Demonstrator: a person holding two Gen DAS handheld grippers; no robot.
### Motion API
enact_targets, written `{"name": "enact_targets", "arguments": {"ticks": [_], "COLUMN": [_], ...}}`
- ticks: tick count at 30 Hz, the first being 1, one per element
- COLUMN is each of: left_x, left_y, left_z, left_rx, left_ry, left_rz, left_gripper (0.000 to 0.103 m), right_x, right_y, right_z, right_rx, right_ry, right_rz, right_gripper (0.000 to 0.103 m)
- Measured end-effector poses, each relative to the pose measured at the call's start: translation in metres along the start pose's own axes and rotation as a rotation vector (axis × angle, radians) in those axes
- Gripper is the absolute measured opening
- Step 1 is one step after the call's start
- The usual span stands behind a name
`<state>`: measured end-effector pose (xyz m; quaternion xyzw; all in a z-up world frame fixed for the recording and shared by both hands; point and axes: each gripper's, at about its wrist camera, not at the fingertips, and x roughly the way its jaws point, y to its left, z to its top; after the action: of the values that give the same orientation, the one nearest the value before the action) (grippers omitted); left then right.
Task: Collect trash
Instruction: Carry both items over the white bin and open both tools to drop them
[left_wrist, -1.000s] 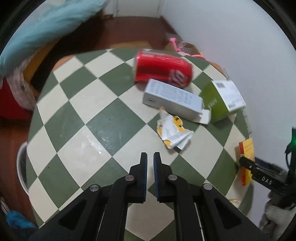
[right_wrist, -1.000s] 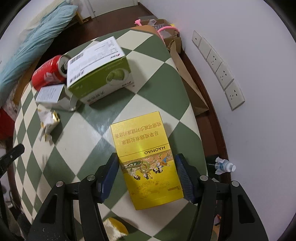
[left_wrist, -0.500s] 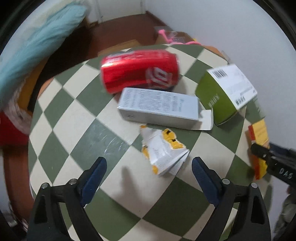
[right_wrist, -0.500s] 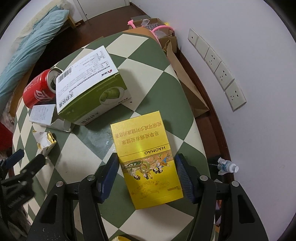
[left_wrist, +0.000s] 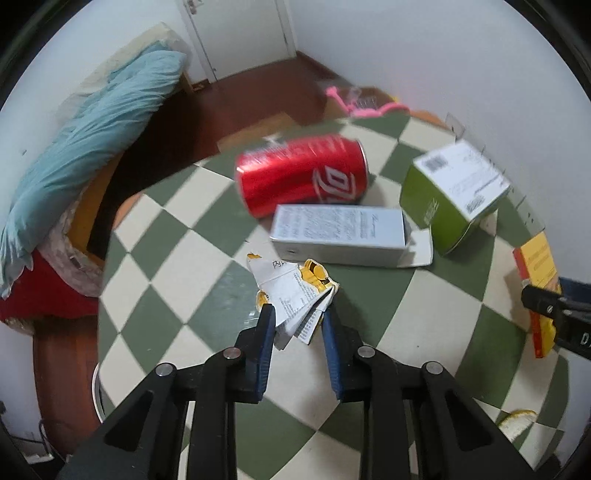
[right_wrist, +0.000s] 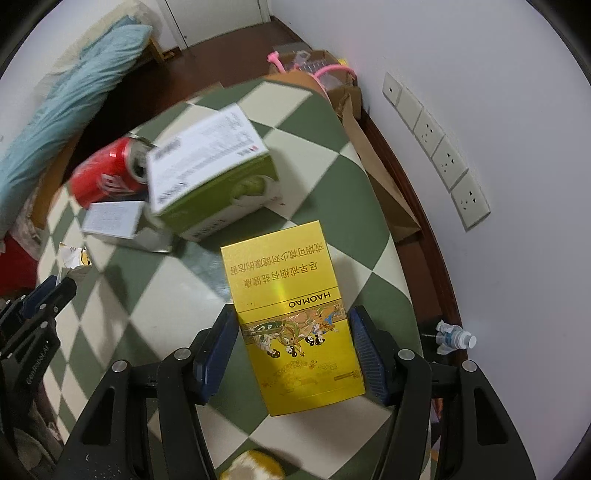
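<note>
change: left gripper (left_wrist: 298, 325) was spread wide half a second ago, now narrowed and pushed forward so its blue pads flank the torn wrapper; right gripper (right_wrist: 292, 350) and its box unchanged
left gripper: jaws partly closed around near end of torn white-and-yellow wrapper (left_wrist: 293, 295); left pad (left_wrist: 266, 332) touches the paper edge, right pad looks just beside it; firm pinch or not, cannot tell
right gripper: jaws spread, one each side of yellow HAOMAO box (right_wrist: 291, 317); small gaps visible at both pads (right_wrist: 218, 350), so released, not squeezing
yellow box: lies flat on table, near edge at 3 o'clock from wrapper in left view (left_wrist: 537, 280)
wrapper: crumpled, flat on checkered tabletop (left_wrist: 177, 266), at 9 o'clock of yellow box in right view (right_wrist: 74, 260)
silver carton: (left_wrist: 340, 232) lying flat, end flap open, at 12 o'clock just beyond wrapper, touching it or nearly
red soda can: (left_wrist: 303, 173) on its side, at 12 o'clock behind the carton, touching it
green-and-white box: (left_wrist: 454, 192) tilted, at 1–2 o'clock from wrapper, just beside carton flap
yellow scrap: (left_wrist: 517, 428) at table rim, 4 o'clock, blurred
off table: blue bedding (left_wrist: 85, 147) at 10 o'clock; plastic bottle (right_wrist: 456, 338) on floor at 3 o'clock of right gripper; wall sockets (right_wrist: 436, 147) at 1 o'clock
</note>
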<state>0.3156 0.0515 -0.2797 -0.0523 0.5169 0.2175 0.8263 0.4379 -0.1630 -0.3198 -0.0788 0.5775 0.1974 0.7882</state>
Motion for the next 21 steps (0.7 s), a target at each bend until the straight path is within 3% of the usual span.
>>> {"name": "enact_targets", "arguments": {"ticks": [6, 13, 21], "left_x": [-0.052, -0.11, -0.164], "left_y": [0.025, 0.076, 0.186], "left_z": [-0.003, -0.015, -0.039], "left_rx": [-0.031, -0.094, -0.247], "left_ry": [-0.093, -0.176, -0.234], "left_rz": [0.016, 0.023, 0.044], "left_gripper": [0.022, 0.022, 0.022], "right_x": [-0.04, -0.092, -0.131], "right_y": [0.026, 0.085, 0.198], "right_z": [-0.011, -0.022, -0.041], "right_rx": [-0.009, -0.048, -0.162], "right_ry": [-0.06, -0.131, -0.158], "right_rz": [0.065, 0.177, 0.326], "right_gripper": [0.064, 0.063, 0.063]}}
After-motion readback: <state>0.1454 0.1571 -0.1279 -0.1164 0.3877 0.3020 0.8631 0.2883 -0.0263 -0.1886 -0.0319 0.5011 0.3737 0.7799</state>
